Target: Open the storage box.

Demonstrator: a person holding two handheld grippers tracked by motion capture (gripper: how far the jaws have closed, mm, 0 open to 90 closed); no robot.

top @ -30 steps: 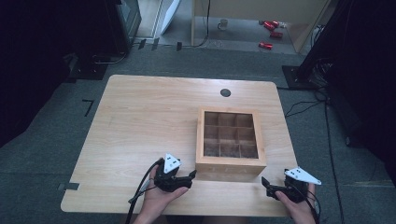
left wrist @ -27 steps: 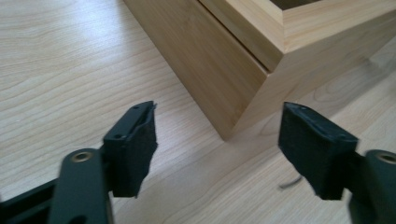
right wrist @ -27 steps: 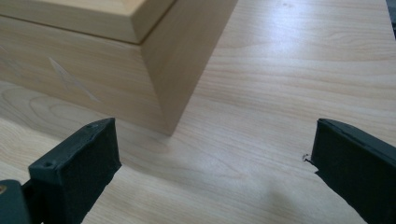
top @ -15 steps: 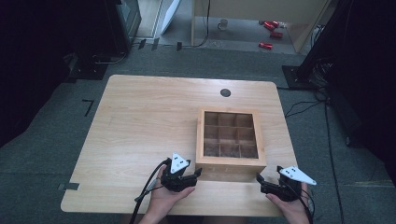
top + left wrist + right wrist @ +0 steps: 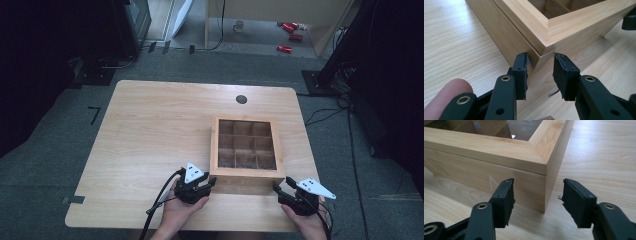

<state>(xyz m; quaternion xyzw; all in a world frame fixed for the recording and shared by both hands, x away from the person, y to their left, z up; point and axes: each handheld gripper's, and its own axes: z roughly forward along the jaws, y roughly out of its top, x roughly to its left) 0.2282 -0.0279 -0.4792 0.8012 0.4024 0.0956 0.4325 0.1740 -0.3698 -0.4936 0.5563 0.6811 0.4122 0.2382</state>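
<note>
Box (image 5: 246, 150) corners between both grippers.

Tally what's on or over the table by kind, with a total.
Wooden box with a glass lid: 1
Handheld grippers: 2, left gripper and right gripper
Round cable hole in the table: 1
Total: 4

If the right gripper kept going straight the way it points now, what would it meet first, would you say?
Most likely the near right corner of the wooden compartment box. In the right gripper view that corner edge stands between the jaws of the right gripper, which have just been closing; whether the pads already touch it is unclear.
</note>
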